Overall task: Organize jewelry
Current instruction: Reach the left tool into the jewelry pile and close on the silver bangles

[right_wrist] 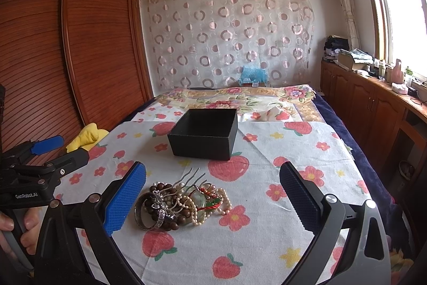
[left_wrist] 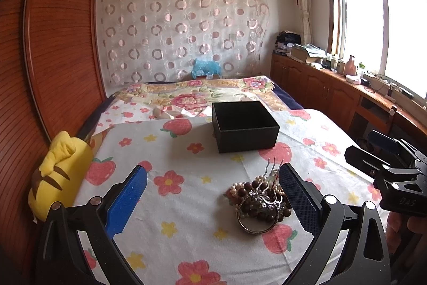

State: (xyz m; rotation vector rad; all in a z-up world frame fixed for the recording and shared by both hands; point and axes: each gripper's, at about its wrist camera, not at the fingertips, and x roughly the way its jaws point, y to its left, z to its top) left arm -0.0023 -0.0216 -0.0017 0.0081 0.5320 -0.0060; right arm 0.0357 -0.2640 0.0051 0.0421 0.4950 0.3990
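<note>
A pile of jewelry (left_wrist: 260, 198) lies on the strawberry-print cloth: brown bead bracelets, pearl strands, a metal bangle (right_wrist: 149, 214) and a silver hair comb (right_wrist: 188, 179). It also shows in the right wrist view (right_wrist: 184, 205). An open, empty black box (left_wrist: 244, 124) stands behind the pile, also in the right wrist view (right_wrist: 205, 132). My left gripper (left_wrist: 213, 191) is open, with the pile by its right finger. My right gripper (right_wrist: 213, 194) is open, with the pile near its left finger. Neither holds anything.
A yellow plush toy (left_wrist: 57, 172) lies at the bed's left edge beside the wooden wardrobe (left_wrist: 53, 44). A floral quilt (left_wrist: 197, 95) covers the far bed. A wooden cabinet (left_wrist: 333, 87) with clutter runs along the right under the window.
</note>
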